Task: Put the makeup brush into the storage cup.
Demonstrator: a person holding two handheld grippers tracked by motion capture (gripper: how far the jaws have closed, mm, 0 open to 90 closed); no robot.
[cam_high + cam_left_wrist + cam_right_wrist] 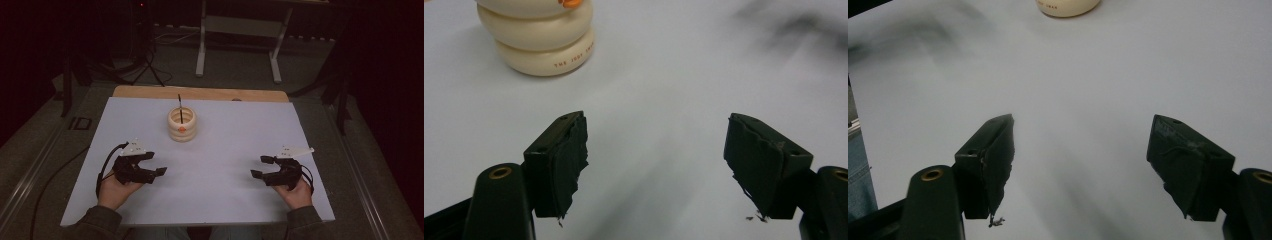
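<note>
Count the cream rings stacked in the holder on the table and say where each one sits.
3. The cream holder shows a bottom ring on the white table, a middle ring on it, and a top ring around the black stick.

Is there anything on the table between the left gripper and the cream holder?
Nothing: in the high view, only bare white table lies between the left gripper and the holder. The left gripper view shows the same bare stretch.
</note>
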